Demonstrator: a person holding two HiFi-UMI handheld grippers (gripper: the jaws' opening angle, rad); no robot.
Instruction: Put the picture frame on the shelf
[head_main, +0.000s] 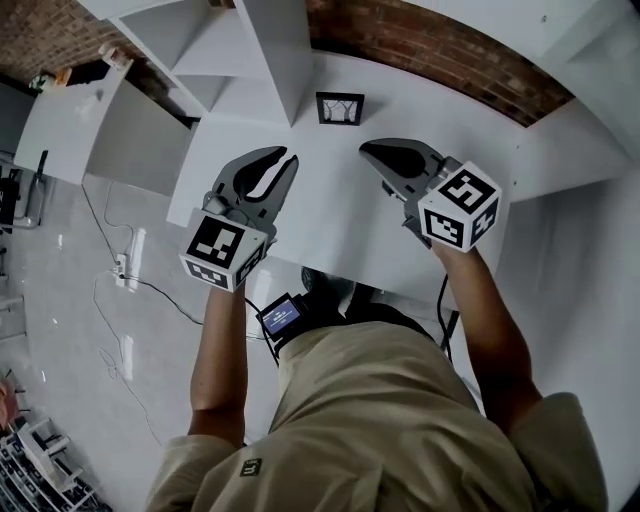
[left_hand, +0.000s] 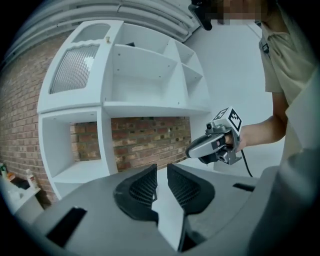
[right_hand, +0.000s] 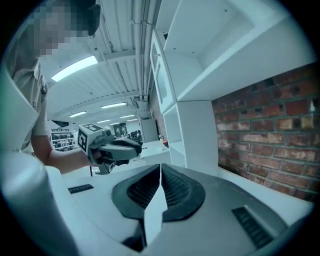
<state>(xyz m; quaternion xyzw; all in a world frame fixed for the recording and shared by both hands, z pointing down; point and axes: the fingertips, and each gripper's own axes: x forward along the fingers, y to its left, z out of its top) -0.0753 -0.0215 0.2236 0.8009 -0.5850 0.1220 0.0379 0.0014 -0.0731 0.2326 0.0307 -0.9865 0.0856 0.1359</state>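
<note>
Picture frame (head_main: 340, 107) sits on the white tabletop (head_main: 330, 215), just beside the white shelf unit (head_main: 268, 50), with the brick wall (head_main: 450, 50) behind. Nearer me, my left gripper (head_main: 287, 162) shows a narrow empty gap between its jaws, and my right gripper (head_main: 368, 151) has its jaws pressed together on nothing.

Bright, even light; ceiling strip lights (right_hand: 75, 68) glare; strong fisheye warp, dark vignetted corners.

Left gripper (left_hand: 161, 170) jaws slightly apart, empty, facing the white shelf (left_hand: 150, 107).
</note>
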